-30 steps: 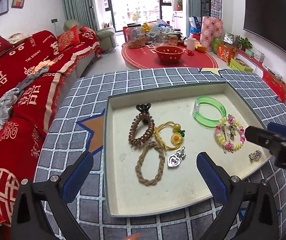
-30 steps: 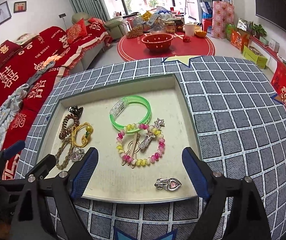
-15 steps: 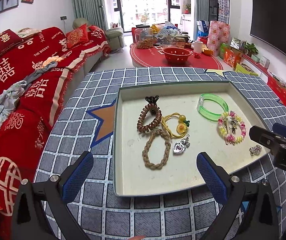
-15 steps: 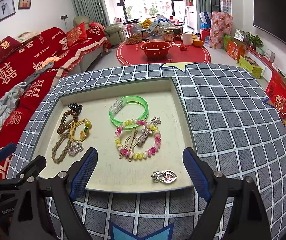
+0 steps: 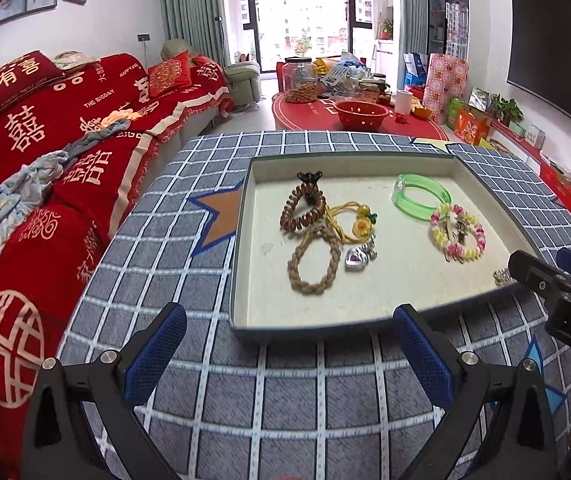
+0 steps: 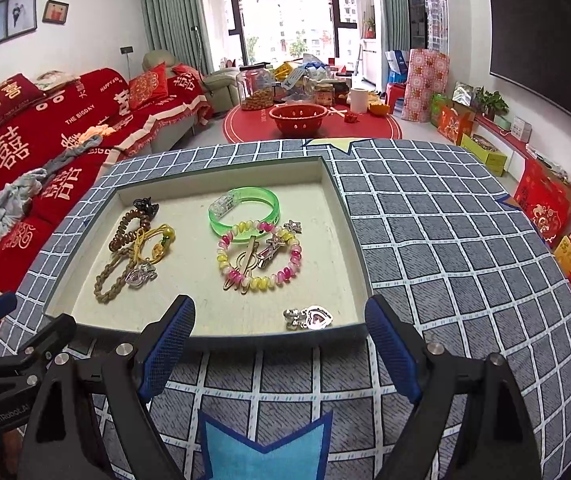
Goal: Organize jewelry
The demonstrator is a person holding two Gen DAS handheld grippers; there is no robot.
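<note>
I have backed both grippers off the tray: its near rim now sits ahead of the jaws, over bare desk. Left gripper wide and empty. Inside the tray, hair ties left, beaded bracelet centre, heart charm at the near rim. Right gripper wide and empty. Nothing sorted yet.

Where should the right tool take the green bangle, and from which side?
Grip the green bangle on its far band, from above, one finger inside the ring and one outside. It lies flat in the tray, so only the thin band offers a hold; the near arc is overlapped by the beaded bracelet.
</note>
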